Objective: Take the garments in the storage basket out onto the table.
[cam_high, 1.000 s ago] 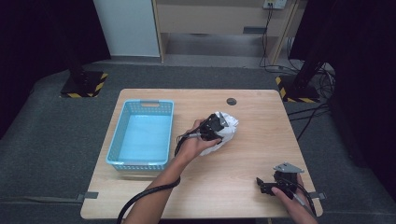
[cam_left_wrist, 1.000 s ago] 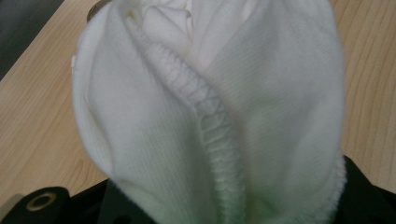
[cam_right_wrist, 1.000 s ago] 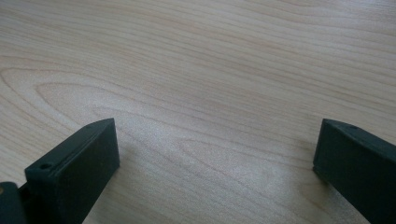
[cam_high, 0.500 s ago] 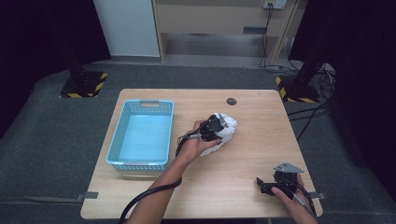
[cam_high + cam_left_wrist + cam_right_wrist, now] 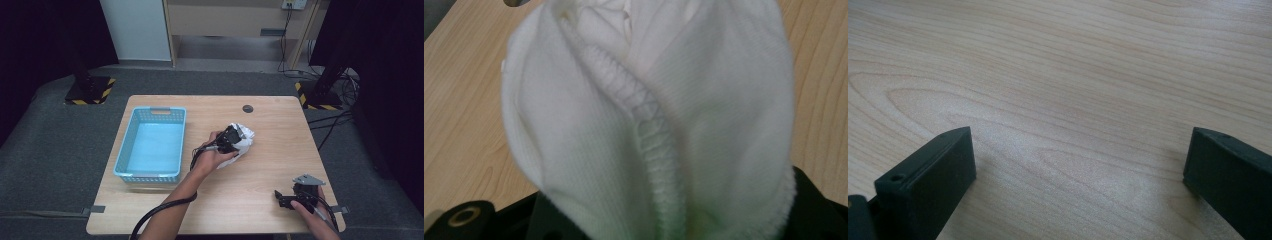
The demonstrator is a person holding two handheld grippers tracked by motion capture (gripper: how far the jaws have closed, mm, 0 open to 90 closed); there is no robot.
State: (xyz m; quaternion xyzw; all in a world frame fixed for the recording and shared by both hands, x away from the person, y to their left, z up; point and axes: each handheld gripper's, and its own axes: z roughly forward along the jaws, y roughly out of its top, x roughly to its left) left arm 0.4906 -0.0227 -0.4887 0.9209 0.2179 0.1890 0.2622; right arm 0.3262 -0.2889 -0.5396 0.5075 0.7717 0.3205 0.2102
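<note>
The left claw is clenched on the crumpled white knit cloth, which sits bunched on the light wooden table right of centre, just beside the light blue plastic mesh basket but apart from it. In the left gripper view the cloth, with its zigzag-stitched seam, bulges up from between the black jaws, so the grip looks secure. Whether the bundle is lifted clear of the table or resting on it, can't tell from the high view.

Progress, as a judgement: grasp done, transfer not. The basket is empty, and the cloth probably has to go left and down into it, then be let go. Roughly the first third finished.

The right claw is released, jaws spread wide with nothing between them, parked low near the front right edge of the table; the right gripper view has bare wood grain between the jaw tips. It is idle. A small dark round disc lies near the far edge, untouched.

Versus a second ago: almost no change. The left hand and cloth sit in about the same spot, maybe shifted a touch toward the basket. The right hand is in the same place. The basket is in the same position, likewise empty.
</note>
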